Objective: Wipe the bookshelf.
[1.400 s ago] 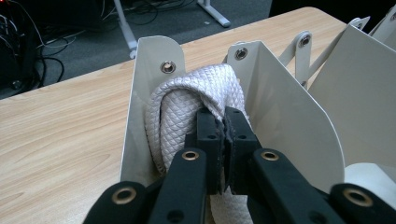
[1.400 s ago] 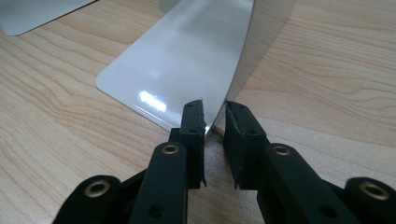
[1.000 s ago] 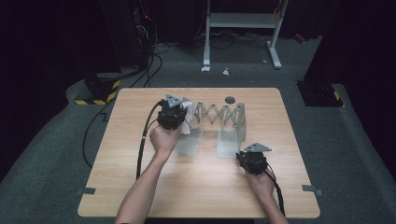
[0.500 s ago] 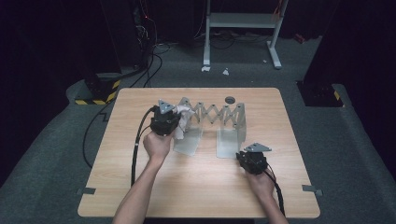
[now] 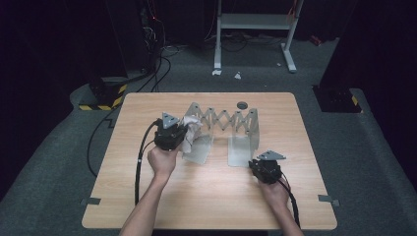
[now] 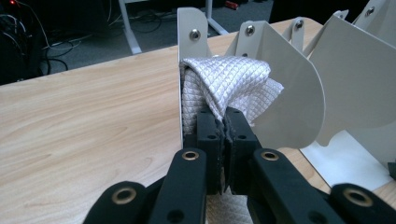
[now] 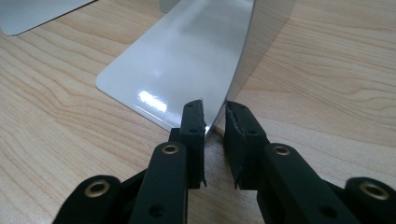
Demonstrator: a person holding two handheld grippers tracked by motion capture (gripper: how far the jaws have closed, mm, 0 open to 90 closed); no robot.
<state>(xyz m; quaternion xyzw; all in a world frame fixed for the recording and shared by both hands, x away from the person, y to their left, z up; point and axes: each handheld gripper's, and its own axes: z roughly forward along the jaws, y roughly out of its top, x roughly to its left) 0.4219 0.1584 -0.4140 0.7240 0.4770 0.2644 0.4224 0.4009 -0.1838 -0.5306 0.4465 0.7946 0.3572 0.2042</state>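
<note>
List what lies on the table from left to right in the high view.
Left gripper → white cloth → folding metal rack → right gripper.

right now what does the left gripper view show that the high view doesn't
Left gripper view alone: the diamond-quilted weave of the white cloth, pinched between shut jaws of the left gripper, and the rivets on the rack's plates. High view alone: the whole wooden table, the right gripper at the rack's right end plate, a dark disc behind the rack. Both: the cloth against the expanding metal rack.
</note>
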